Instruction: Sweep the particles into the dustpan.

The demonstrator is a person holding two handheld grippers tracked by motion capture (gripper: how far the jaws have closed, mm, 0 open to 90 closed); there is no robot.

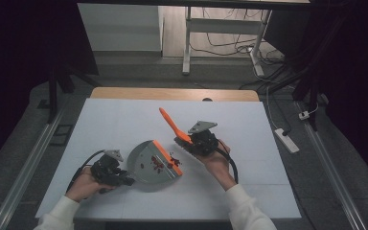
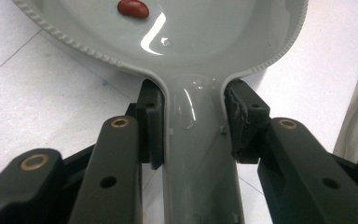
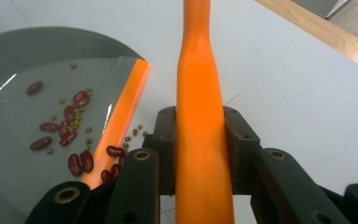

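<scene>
At lower left of the high view, the left gripper is clamping the grey dustpan's handle. Beans are lying near its orange edge. Right of centre, the right gripper is gripping the orange brush handle.

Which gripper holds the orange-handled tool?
The right gripper, shut on the orange plastic brush handle; the left gripper clamps the grey plastic dustpan handle instead.

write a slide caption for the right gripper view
Hand-held gripper shut on orange handle beside grey dustpan holding beans.
</scene>
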